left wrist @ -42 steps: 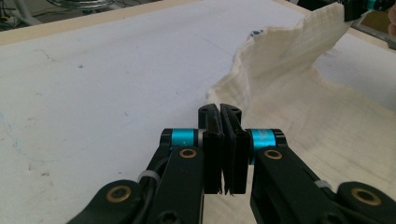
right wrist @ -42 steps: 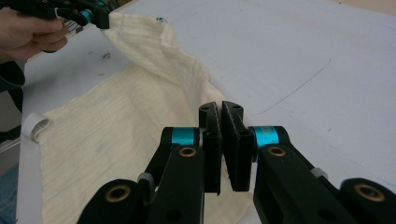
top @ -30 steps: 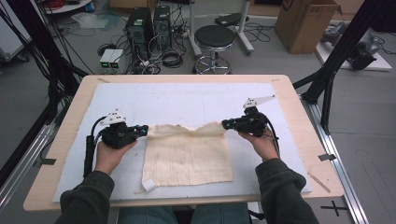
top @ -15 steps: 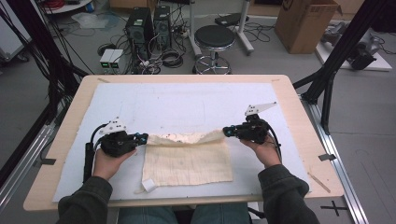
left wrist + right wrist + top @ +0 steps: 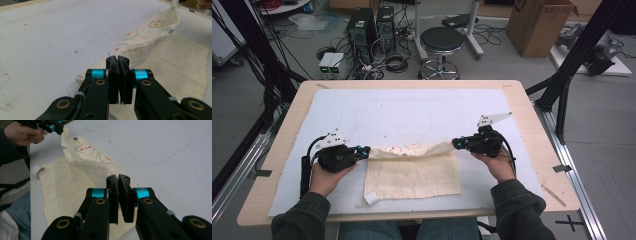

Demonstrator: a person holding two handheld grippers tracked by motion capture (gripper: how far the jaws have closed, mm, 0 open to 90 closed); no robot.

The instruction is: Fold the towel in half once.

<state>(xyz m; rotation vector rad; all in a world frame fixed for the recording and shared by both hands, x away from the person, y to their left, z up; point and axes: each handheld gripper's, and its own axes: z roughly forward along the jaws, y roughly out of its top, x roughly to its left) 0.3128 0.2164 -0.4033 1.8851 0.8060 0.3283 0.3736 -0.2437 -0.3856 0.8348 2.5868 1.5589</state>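
A cream-coloured rectangular muslin cloth [image 5: 412, 172] with small printed cartoon figures lies on the white mat [image 5: 412, 112] that covers the light wooden counter [image 5: 537, 130], near the counter's 6 o'clock edge in the high view. Its far edge is lifted off the mat and folded toward the person, strung between the two grippers, while the near part lies flat. The left gripper [image 5: 364, 151] sits at the cloth's 9 o'clock corner, its black jaws pressed together on the fabric; in the left gripper view [image 5: 118, 60] the cloth emerges right at the jaw tips and runs off toward 1 o'clock. The right gripper [image 5: 457, 144] holds the corner at 3 o'clock, jaws likewise clamped on the cloth; in the right gripper view [image 5: 117, 180] the raised fold stretches toward 10 o'clock, up to the other gripper. A small white label [image 5: 371, 198] sticks out at the cloth's 7 o'clock corner
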